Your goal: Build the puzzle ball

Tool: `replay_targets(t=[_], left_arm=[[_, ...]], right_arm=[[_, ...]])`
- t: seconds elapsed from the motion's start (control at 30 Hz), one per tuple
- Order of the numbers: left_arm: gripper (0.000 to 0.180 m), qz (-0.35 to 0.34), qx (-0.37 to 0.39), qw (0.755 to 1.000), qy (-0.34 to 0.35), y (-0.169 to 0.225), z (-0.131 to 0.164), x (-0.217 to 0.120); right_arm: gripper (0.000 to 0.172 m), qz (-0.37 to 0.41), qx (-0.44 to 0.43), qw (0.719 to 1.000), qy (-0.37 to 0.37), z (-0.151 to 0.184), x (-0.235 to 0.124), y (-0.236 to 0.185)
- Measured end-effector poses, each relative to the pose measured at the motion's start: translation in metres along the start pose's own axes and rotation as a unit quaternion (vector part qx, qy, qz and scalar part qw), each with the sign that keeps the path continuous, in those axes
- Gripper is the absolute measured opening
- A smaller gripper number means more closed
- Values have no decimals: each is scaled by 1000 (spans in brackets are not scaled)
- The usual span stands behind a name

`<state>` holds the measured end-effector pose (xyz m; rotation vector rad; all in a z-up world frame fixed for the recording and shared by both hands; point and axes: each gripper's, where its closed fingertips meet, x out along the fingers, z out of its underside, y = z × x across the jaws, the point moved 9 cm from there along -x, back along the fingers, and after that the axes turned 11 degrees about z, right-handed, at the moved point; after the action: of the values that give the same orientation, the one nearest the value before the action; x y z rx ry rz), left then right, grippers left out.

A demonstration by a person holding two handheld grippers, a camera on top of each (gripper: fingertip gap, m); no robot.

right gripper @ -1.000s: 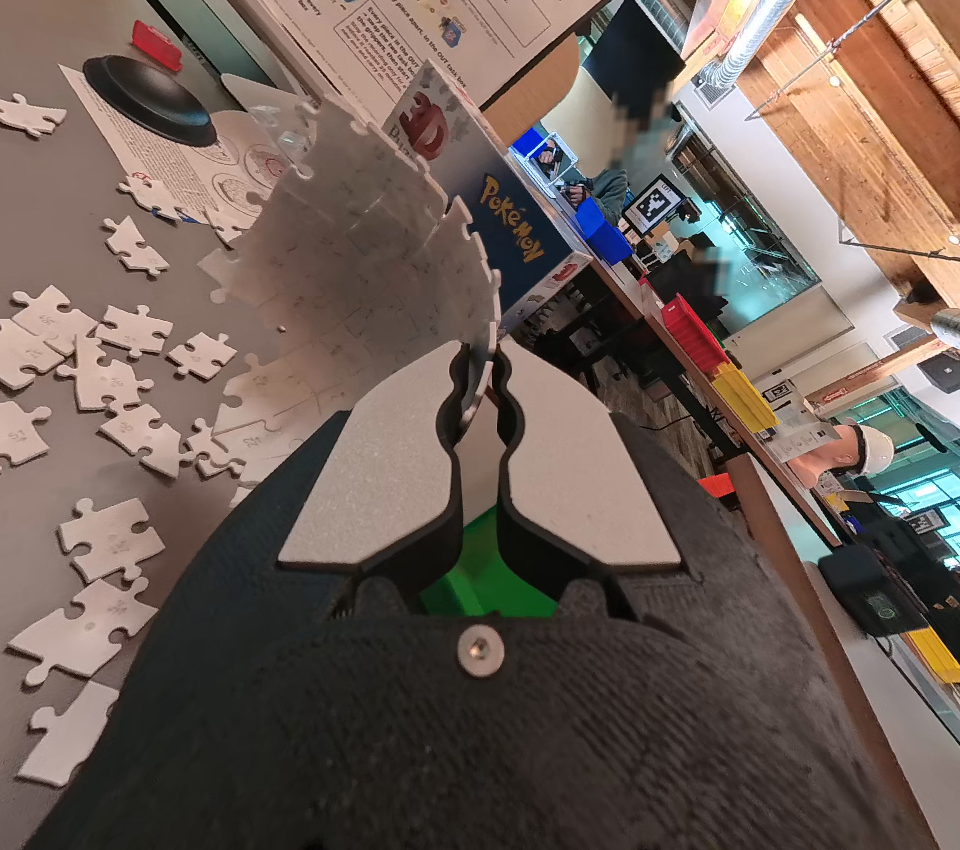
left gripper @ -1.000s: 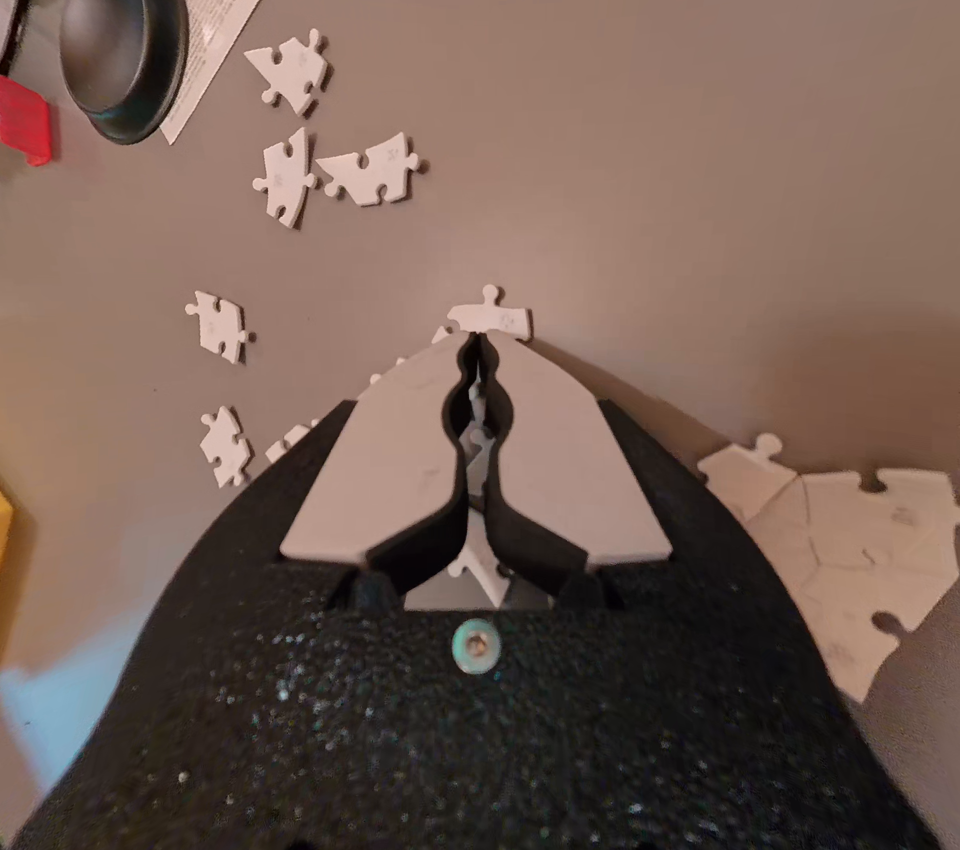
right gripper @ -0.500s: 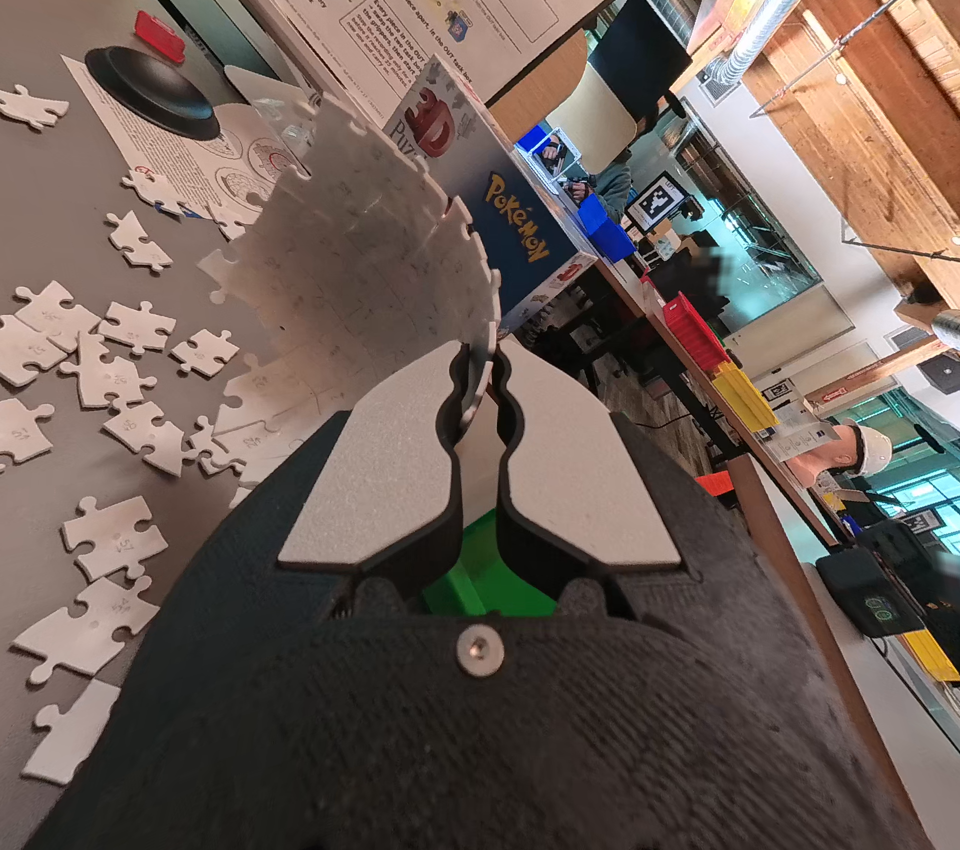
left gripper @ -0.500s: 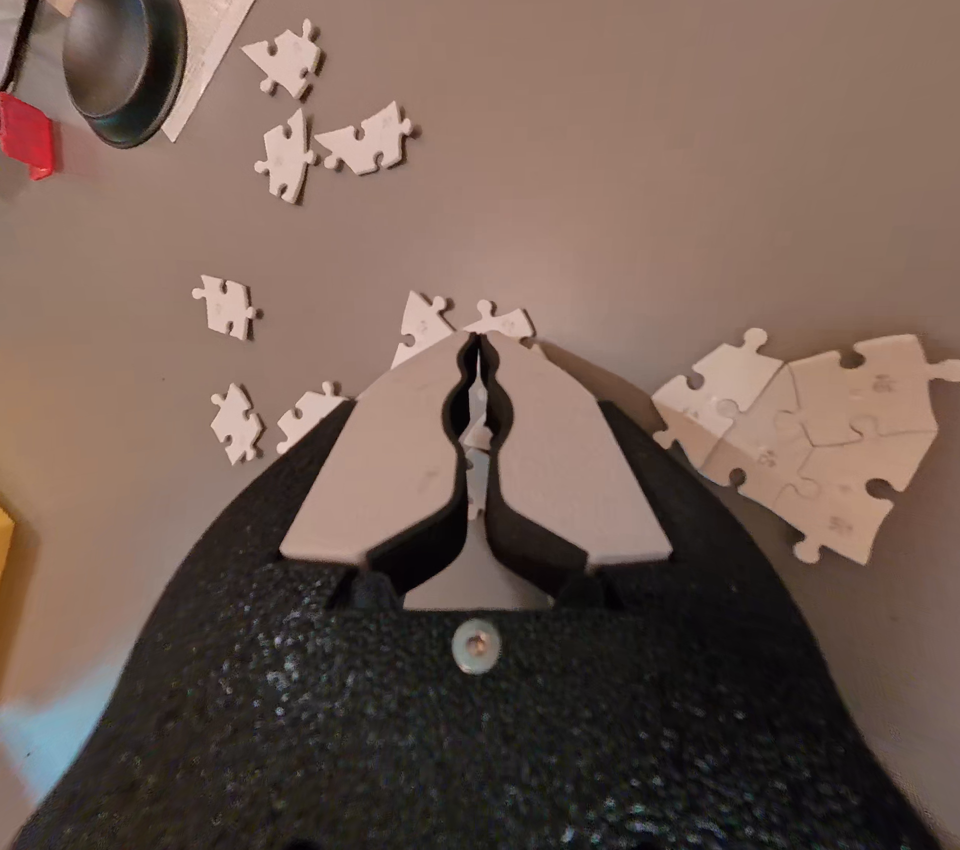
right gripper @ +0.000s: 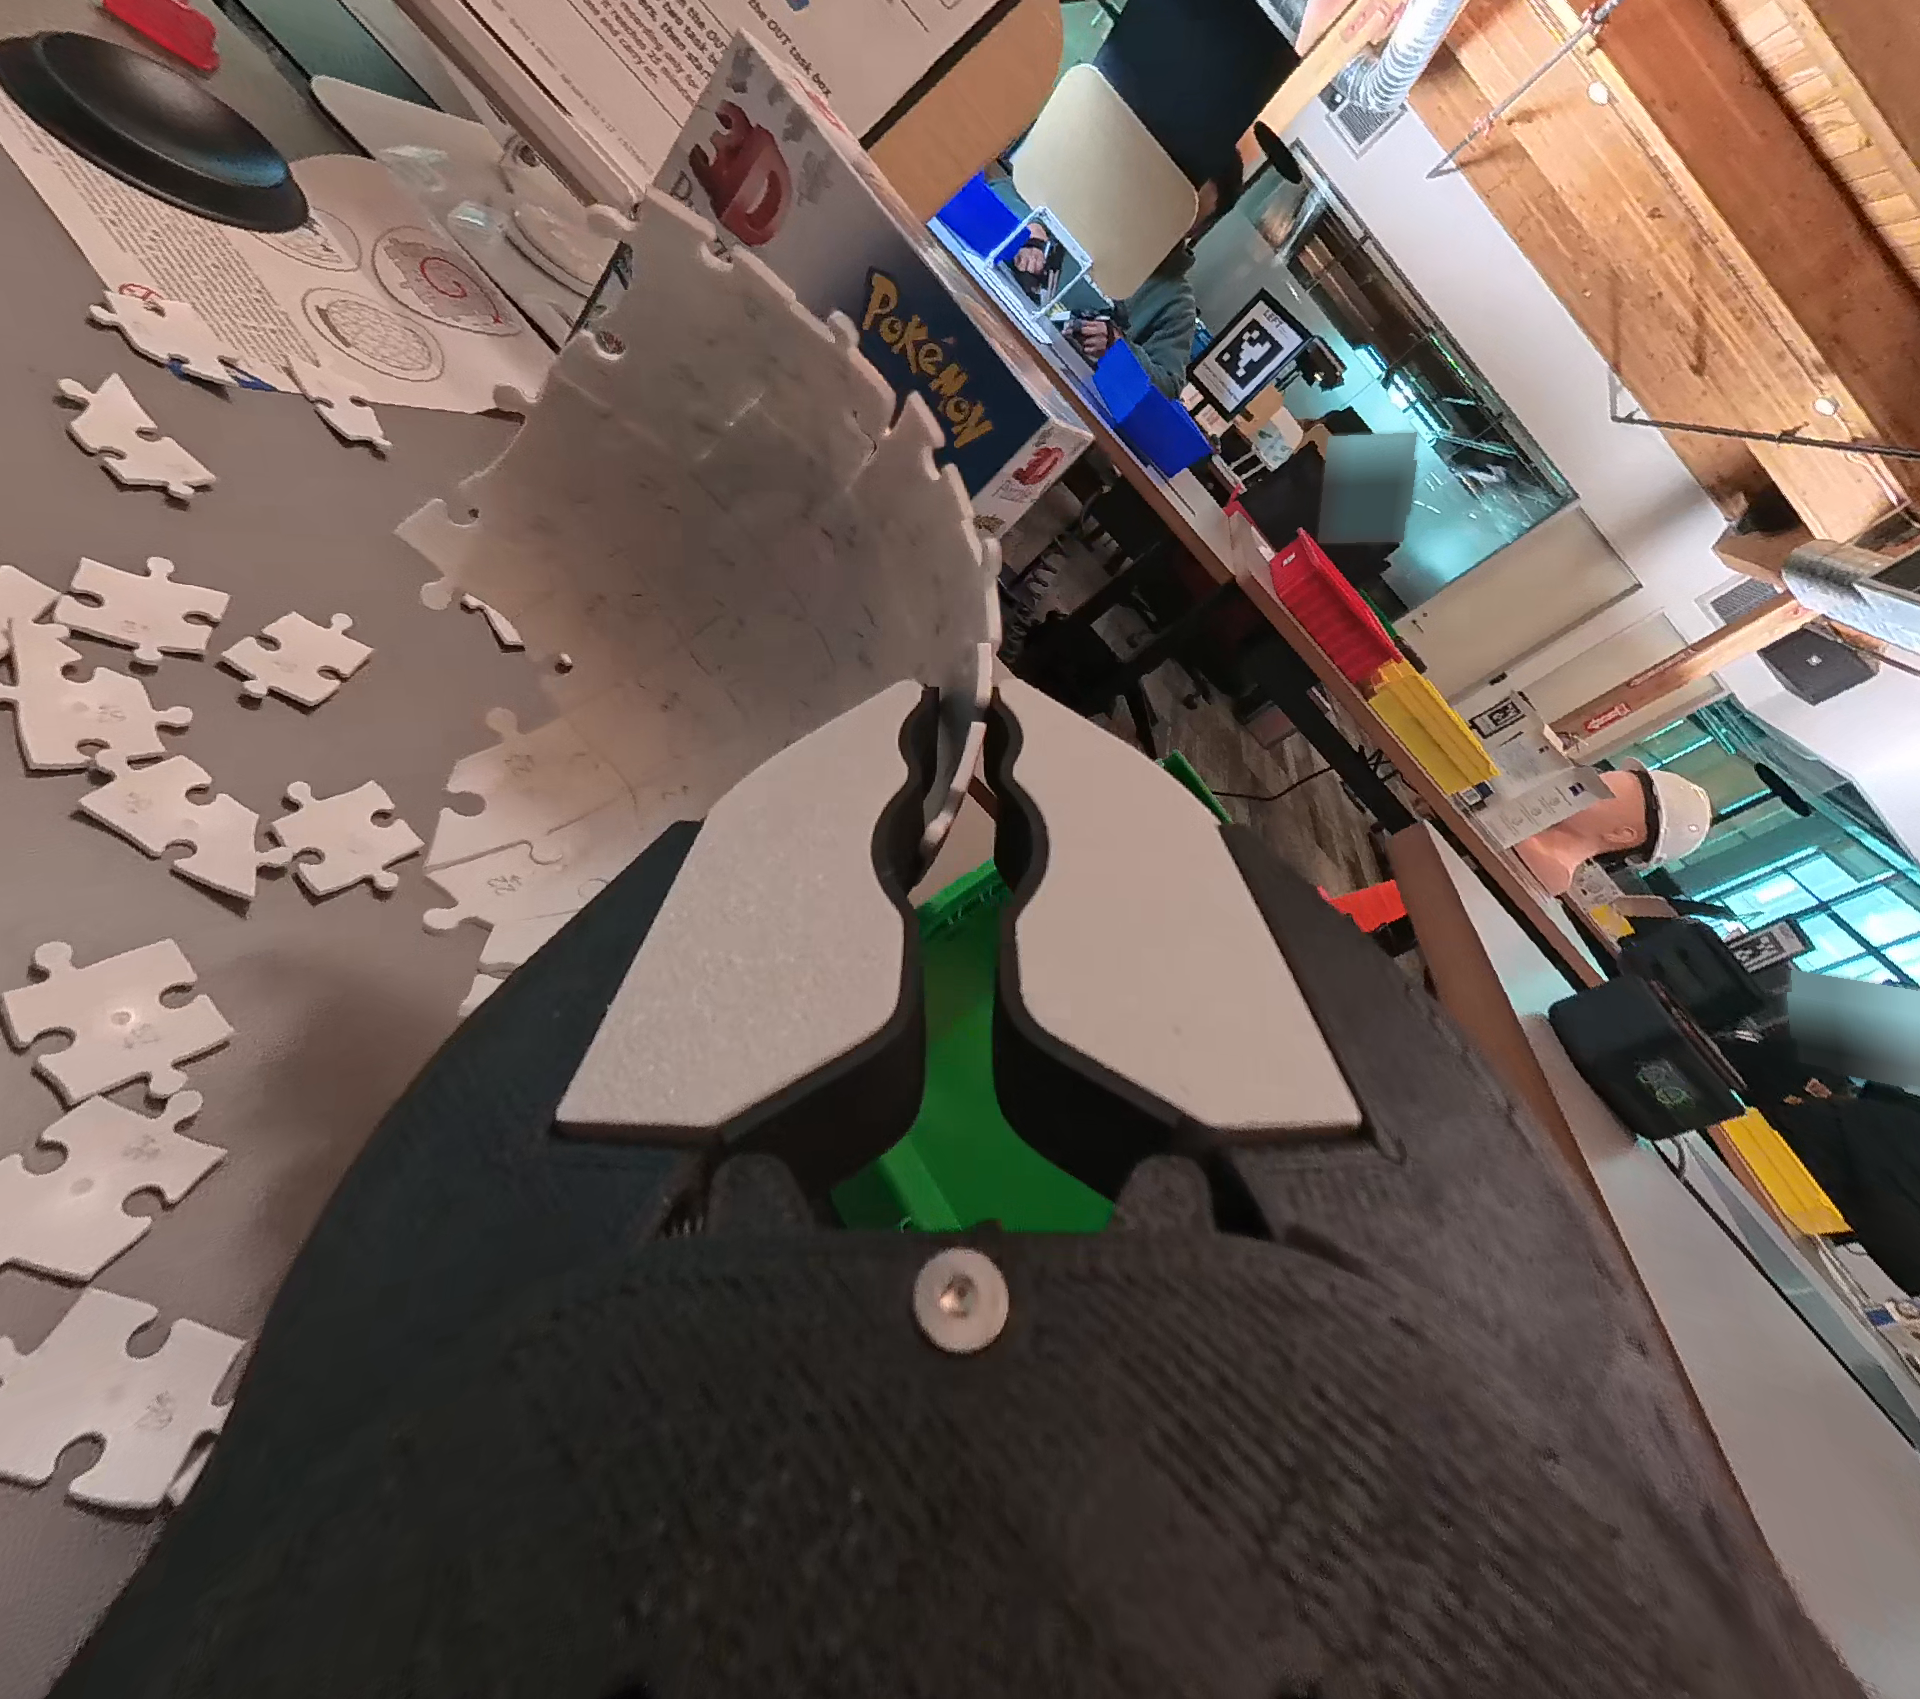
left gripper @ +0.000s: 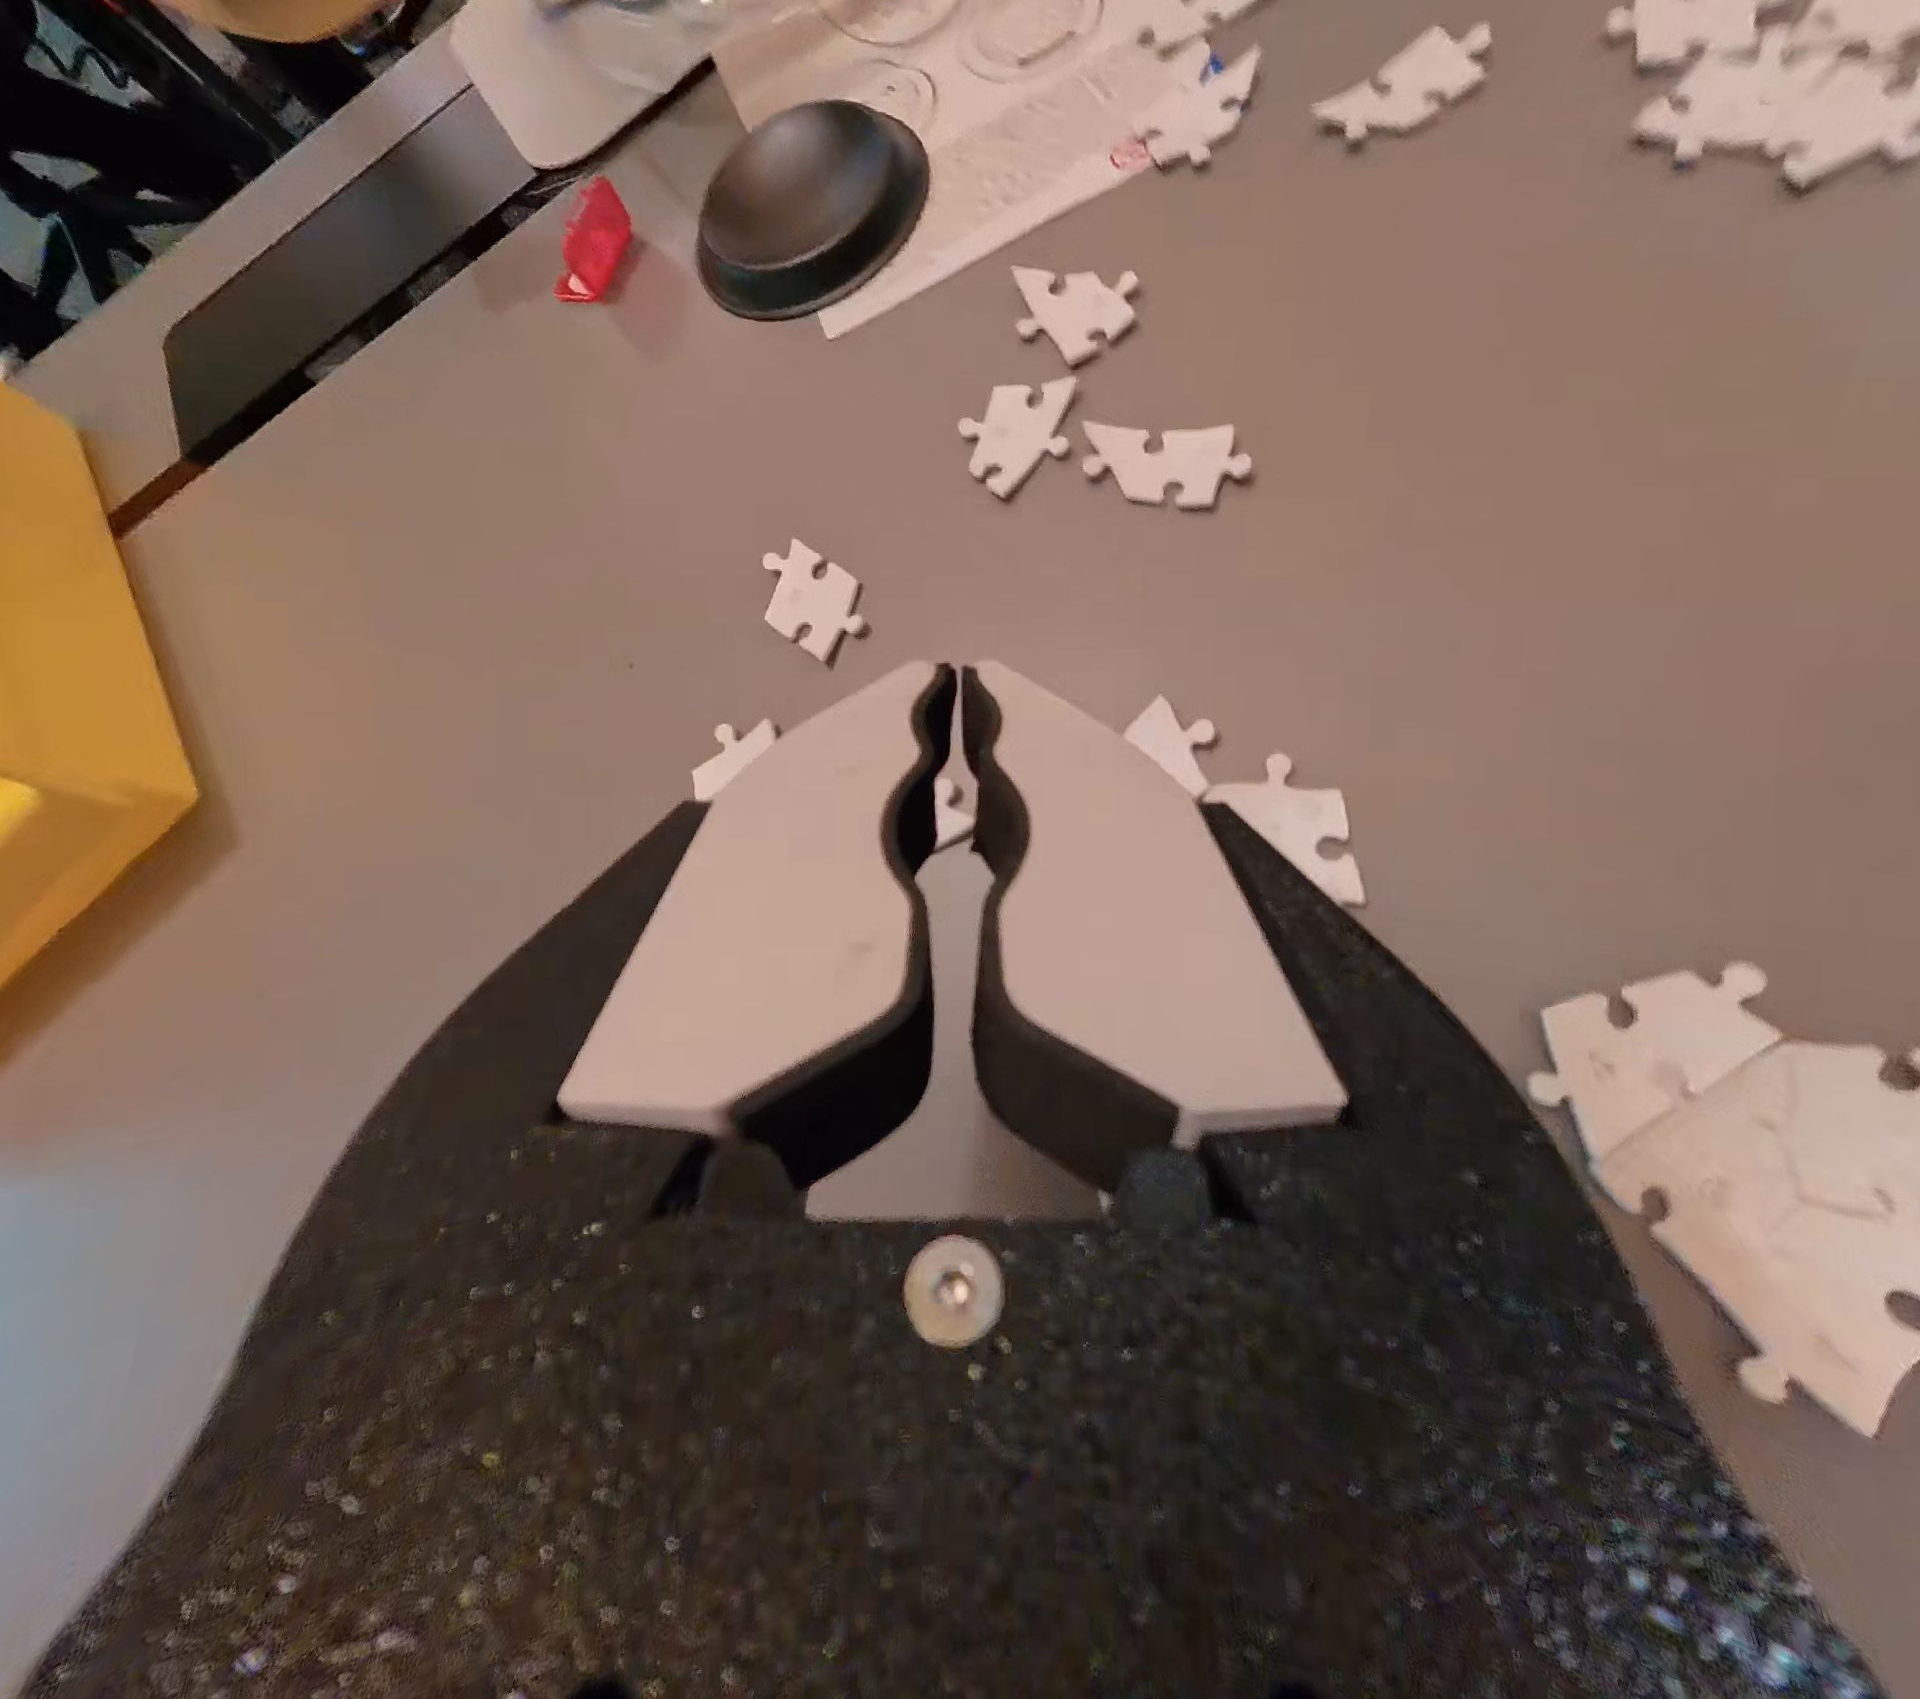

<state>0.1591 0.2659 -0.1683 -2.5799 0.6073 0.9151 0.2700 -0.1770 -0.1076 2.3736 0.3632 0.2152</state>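
Note:
My left gripper [left gripper: 958, 675] is shut, tips together, above the grey table [left gripper: 1455, 610]. Loose white puzzle pieces lie around it: one just ahead [left gripper: 816, 600], others beside the fingers [left gripper: 1294, 823]. A bit of a white piece [left gripper: 951, 808] shows through the opening behind the tips. My right gripper [right gripper: 961, 704] is shut on the edge of a curved white shell of joined puzzle pieces [right gripper: 727, 527] and holds it up above the table [right gripper: 312, 818]. Several loose pieces [right gripper: 166, 808] lie to its left.
A black dome-shaped stand [left gripper: 810, 215] sits on a printed sheet [left gripper: 1018, 91] at the back, with a small red object [left gripper: 594, 236] beside it. A yellow box [left gripper: 62, 693] stands at the left. A flat cluster of joined pieces [left gripper: 1766, 1161] lies at the right. A puzzle box [right gripper: 914, 340] stands behind the shell. There is about 45 centimeters between the tips of the two grippers.
The left gripper has tilted up and drawn back while staying shut, so more of the far table shows. The right gripper keeps its hold on the shell and has hardly moved.

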Motion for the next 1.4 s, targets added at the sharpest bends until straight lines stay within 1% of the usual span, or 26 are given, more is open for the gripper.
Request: replay_targets(t=[0.1,0.17,0.2,0.27,0.33,0.47,0.6,0.9,1.13,1.23,1.4], left_arm=[[1,15,-51,998,37,-6,-1,0],[3,25,-72,996,52,-9,-1,1],[6,28,-70,996,44,-11,0,2],[11,0,-50,999,14,-18,3,3],[14,-16,-45,999,5,-22,4,2],[16,-2,-80,996,37,-24,4,2],[24,5,-113,992,48,-25,6,5],[28,6,-104,994,41,-21,3,8],[31,13,-121,991,47,-22,4,8],[32,6,-114,993,38,-23,6,8],[33,10,-119,992,44,-22,5,8]], right_arm=[[8,1,0,1000,0,0,0,1],[8,0,0,1000,0,1,0,1],[8,0,-1,1000,0,1,0,1],[8,1,0,1000,-2,2,0,2],[8,4,2,1000,-3,3,-1,3],[8,11,5,1000,-6,6,-3,7],[8,15,9,1000,-7,8,-4,10],[8,14,9,1000,-8,8,-4,9],[8,10,7,1000,-7,7,-3,7],[8,8,6,1000,-7,7,-2,7],[8,8,5,1000,-7,6,-2,6]])
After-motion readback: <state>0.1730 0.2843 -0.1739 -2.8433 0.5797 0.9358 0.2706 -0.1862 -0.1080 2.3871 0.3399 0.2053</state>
